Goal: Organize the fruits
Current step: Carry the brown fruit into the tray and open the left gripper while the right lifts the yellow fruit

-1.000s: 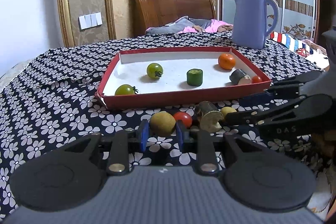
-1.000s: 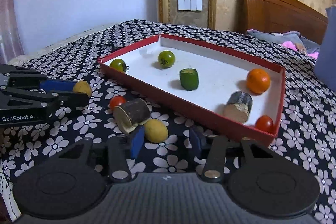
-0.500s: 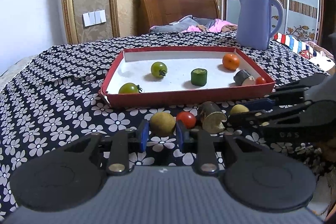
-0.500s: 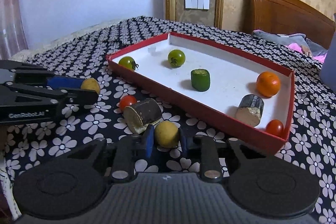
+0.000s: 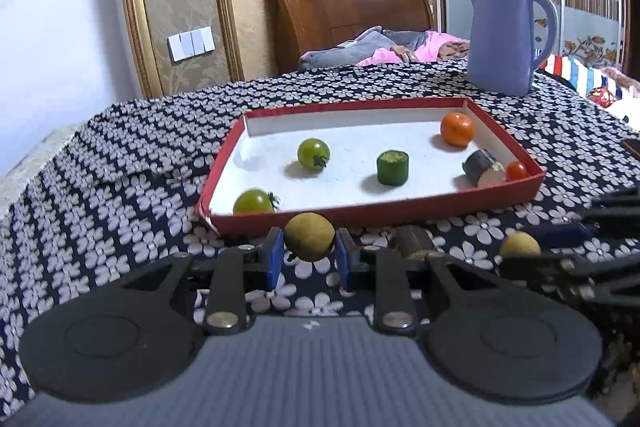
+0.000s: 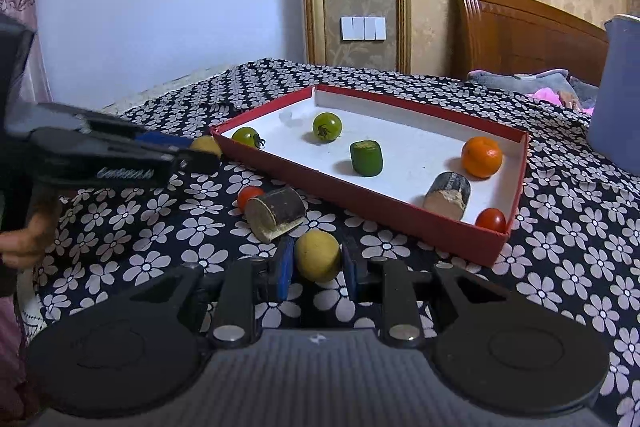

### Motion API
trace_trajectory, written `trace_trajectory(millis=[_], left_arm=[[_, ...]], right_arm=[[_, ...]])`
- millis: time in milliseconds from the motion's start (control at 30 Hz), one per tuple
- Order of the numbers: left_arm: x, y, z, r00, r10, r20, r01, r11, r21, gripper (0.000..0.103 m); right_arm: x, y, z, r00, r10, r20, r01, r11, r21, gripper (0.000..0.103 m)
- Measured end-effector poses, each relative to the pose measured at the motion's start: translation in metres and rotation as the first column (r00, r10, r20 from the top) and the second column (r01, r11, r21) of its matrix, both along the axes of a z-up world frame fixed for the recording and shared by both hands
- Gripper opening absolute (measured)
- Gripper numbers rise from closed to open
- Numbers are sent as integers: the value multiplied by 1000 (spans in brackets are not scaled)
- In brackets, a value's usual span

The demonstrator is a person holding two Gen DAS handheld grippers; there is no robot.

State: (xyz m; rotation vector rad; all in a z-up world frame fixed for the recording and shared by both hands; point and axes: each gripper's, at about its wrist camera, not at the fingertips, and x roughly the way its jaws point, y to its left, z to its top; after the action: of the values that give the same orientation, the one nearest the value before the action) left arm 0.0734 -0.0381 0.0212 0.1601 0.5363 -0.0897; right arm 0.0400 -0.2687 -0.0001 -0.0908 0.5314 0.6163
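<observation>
The left gripper (image 5: 309, 251) is clamped across the middle of a small round tan fruit (image 5: 309, 236) with a dull, rough skin, held just in front of the red tray (image 5: 376, 217); it looks light and firm, so a hold at its widest part should keep. To its right, the right gripper (image 6: 316, 265) is likewise closed on a smoother yellow fruit (image 6: 317, 255) above the flowered cloth (image 6: 560, 267), beside a bark-covered wood stub (image 6: 276, 213), possibly a prop.

Tall lavender plastic pitcher (image 5: 505, 37) is standing on the black white-flowered cloth (image 5: 120, 163) covering the counter. Carved dark wooden headboard (image 5: 344, 23) is sitting behind, pink and grey bedding (image 5: 384, 47) lying before it. White wall switches (image 6: 363, 28) are showing beside a gilt frame.
</observation>
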Motion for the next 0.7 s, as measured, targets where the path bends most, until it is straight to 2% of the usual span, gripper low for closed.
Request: trace_trajectory(millis=[400,700], left_arm=[[59,-21,26,998,46,32,-49,994,102,25],[108,-38,22,997,80,2,-79,983,163,25]], right_arm=[[-9,-13,4,1000,-7,11,6,999,41,25],[-12,-19,4,1000,-4,11,3,998,65,25]])
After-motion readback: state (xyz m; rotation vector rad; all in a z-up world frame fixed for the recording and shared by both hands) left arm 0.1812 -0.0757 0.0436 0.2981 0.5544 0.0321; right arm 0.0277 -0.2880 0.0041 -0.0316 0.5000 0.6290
